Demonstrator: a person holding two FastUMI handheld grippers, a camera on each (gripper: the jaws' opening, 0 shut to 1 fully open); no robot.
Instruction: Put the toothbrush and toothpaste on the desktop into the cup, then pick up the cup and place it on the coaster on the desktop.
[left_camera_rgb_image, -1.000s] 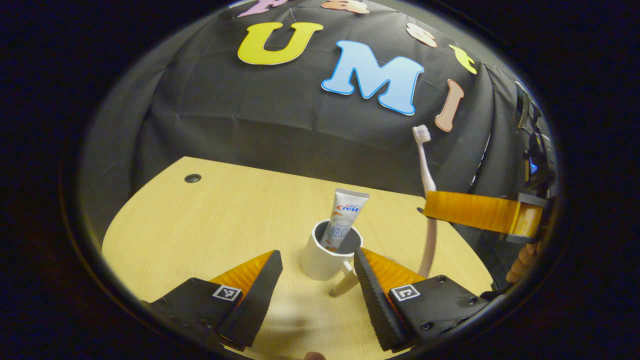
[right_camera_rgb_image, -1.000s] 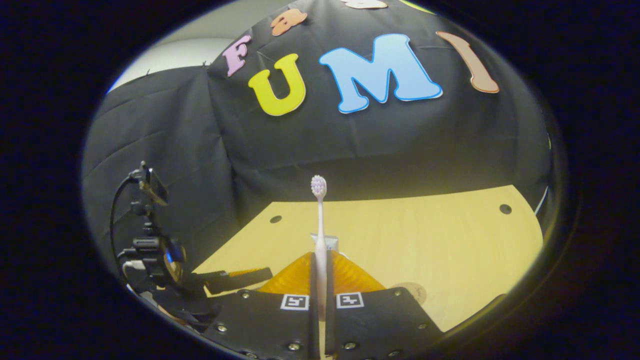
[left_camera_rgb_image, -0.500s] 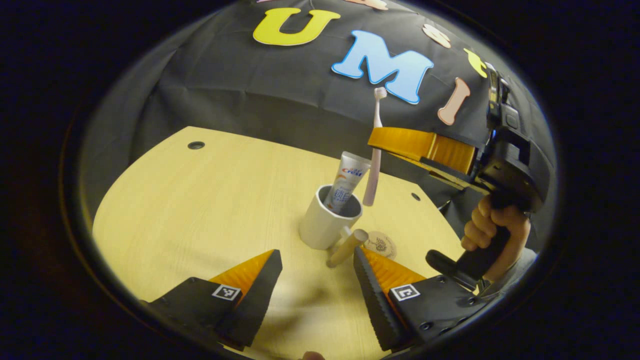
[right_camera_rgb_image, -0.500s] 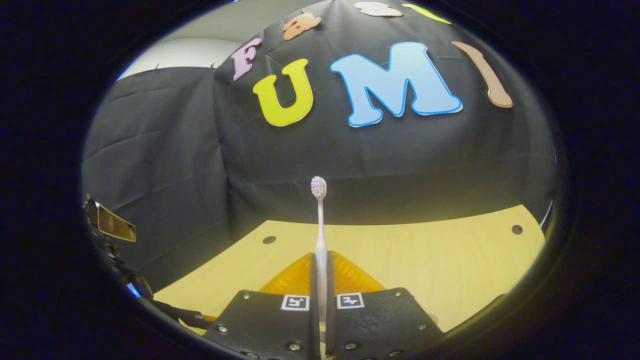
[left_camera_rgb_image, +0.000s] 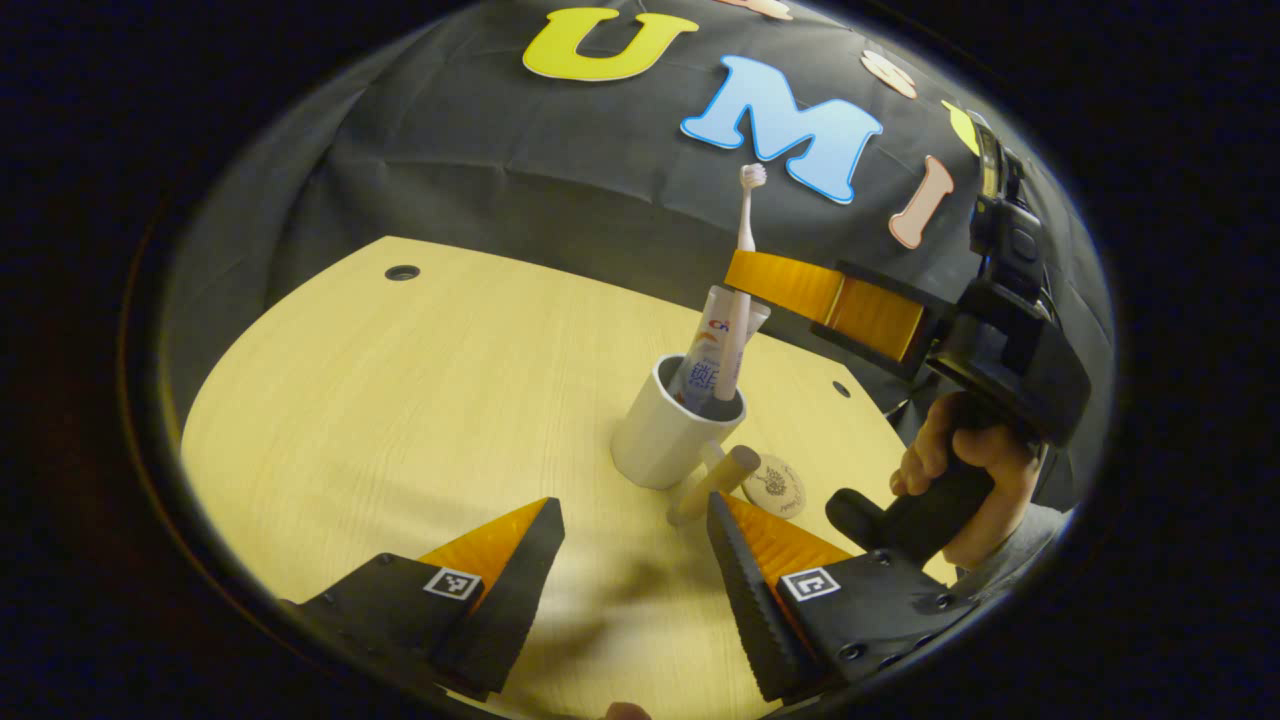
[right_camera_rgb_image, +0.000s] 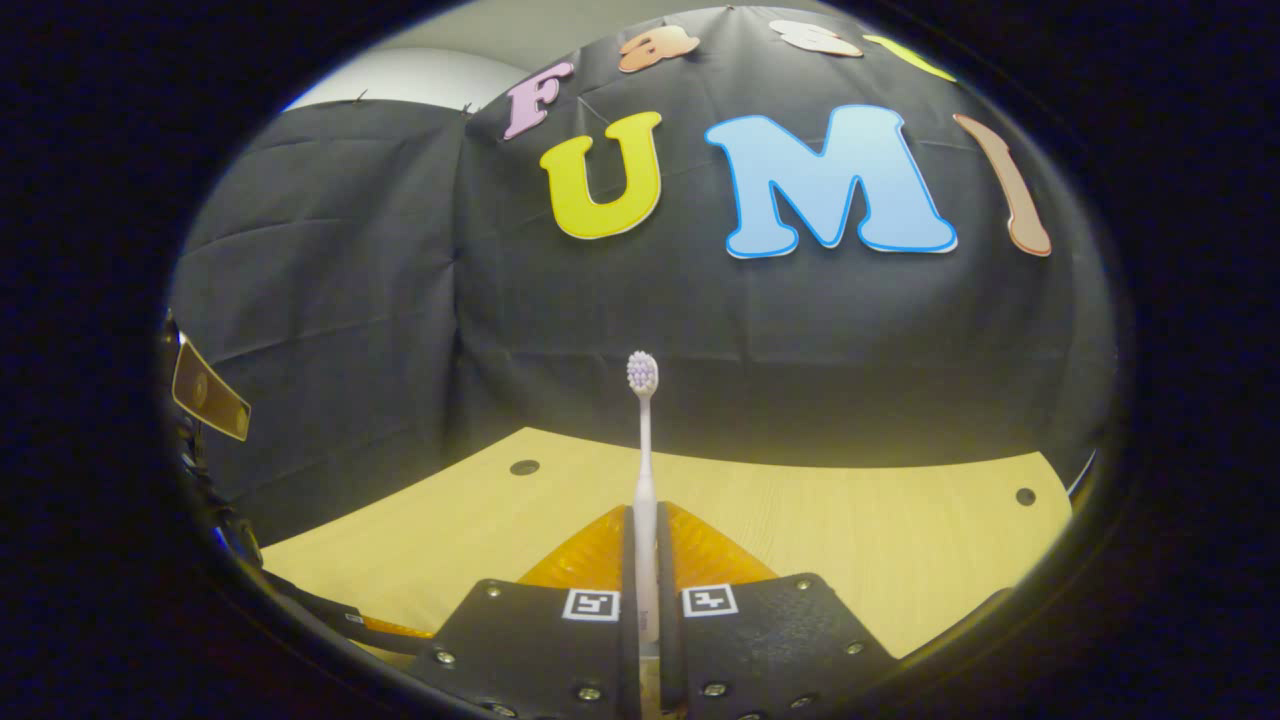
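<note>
- Right now the right gripper (right_camera_rgb_image: 641, 560) has its two fingers clamped together on the handle of the slim white toothbrush (right_camera_rgb_image: 643, 440), which stands upright between them with its bristled head at the top.
- Seen from the left gripper view, that same right gripper (left_camera_rgb_image: 745, 285) sits above the white ceramic cup (left_camera_rgb_image: 668, 440), held by a hand (left_camera_rgb_image: 965, 470) wrapped around its dark grip.
- The toothbrush (left_camera_rgb_image: 742, 260) is near vertical there, and its lower end dips inside the mouth of the cup, just beside the white toothpaste tube (left_camera_rgb_image: 705, 355).
- The toothpaste tube stands tilted in the cup, its flat crimped end up and leaning against the far rim.
- The cup rests on the pale wooden desktop (left_camera_rgb_image: 400, 400), its handle turned toward the camera and to the right.
- A small round light-coloured coaster (left_camera_rgb_image: 775, 485) lies flat on the desktop just beside the cup handle, nothing on it.
- The left gripper (left_camera_rgb_image: 630, 545) hovers low over the desktop with its fingers spread wide apart, gripping nothing; the cup is ahead of the gap, not between the fingers.
</note>
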